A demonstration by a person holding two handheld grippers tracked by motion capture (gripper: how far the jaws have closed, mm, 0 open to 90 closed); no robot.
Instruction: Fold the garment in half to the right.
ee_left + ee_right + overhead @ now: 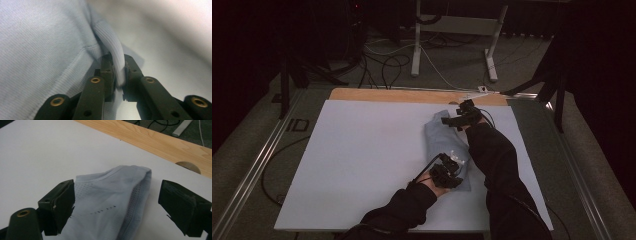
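The fingers (107, 72) of the left gripper (446, 175) are closed on a ribbed edge of the pale blue garment (443, 145), which is pinched between the pads at the garment's near end. The fingers (62, 205) of the right gripper (462, 116) are spread wide, and the garment's far end (112, 202) is seen lying between them, untouched by either pad. The garment is laid flat on the white worktop (362, 150), right of its middle, stretched lengthwise between the two grippers, with a strip of bare wood (155, 142) beyond.
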